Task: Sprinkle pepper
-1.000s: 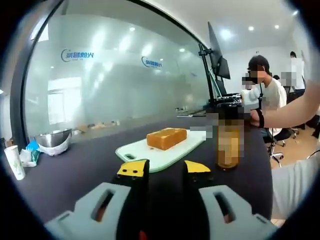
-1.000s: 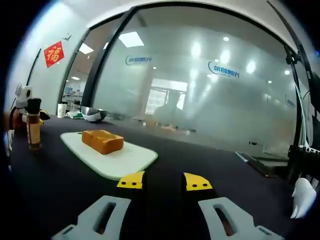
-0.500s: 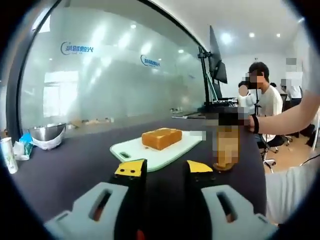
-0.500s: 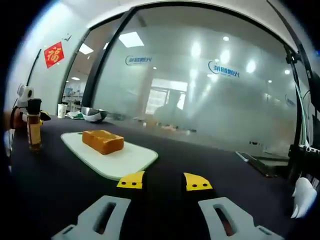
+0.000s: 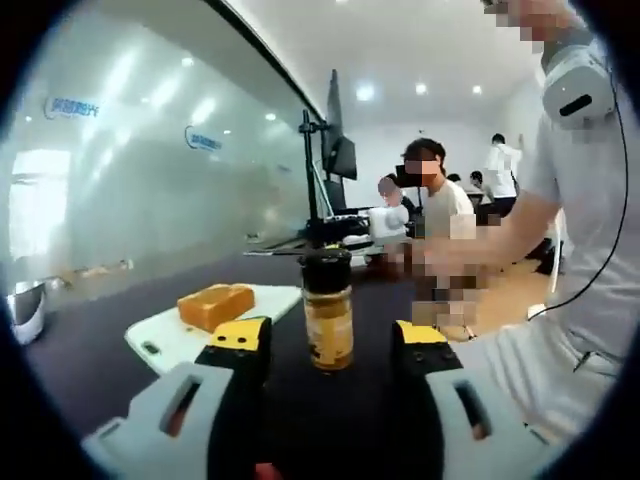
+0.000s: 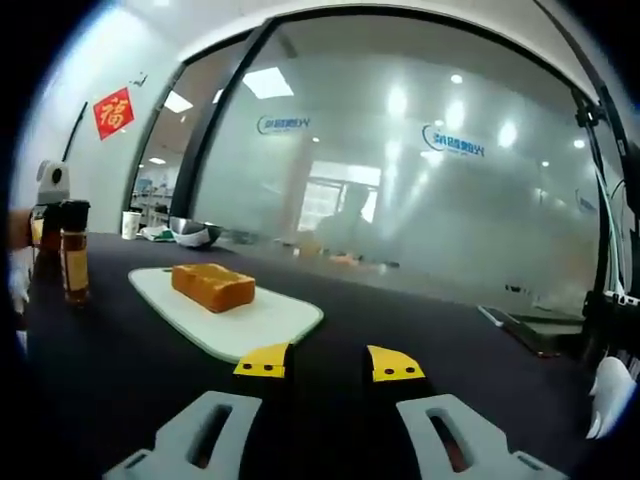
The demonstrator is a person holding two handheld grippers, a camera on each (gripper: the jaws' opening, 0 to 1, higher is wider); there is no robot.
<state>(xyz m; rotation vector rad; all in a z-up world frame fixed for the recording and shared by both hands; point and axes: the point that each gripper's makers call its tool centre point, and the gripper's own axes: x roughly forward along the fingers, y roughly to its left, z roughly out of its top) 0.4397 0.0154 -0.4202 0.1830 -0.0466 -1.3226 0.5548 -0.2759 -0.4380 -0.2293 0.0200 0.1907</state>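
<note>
Room: frosted glass wall with blue logos runs behind your dark table; a red paper sign hangs at its far end, and monitors on an arm stand past the table in the left gripper view.
Table: dark, matte, and both of your grippers sit low over it.
Cutting board: the white cutting board lies flat on the table, with a golden block of toast resting on it toward one end; in the left gripper view you see the same board and toast left of the jar.
Pepper jar: the pepper jar stands upright on the table, black cap on top, amber contents below, just beyond your left jaw tips and lined up with the gap between them; you cannot tell from this view whether the tips touch it. In the right gripper view it is the small jar at the far left, apart from the board.
Left gripper: your left gripper has its yellow-tipped jaws spread wide, nothing clamped.
Right gripper: your right gripper points at the near edge of the board, jaws apart with bare table between them.
Bowl: a metal bowl sits at the back of the table by the glass.
People: seated and standing people are visible beyond the table.
</note>
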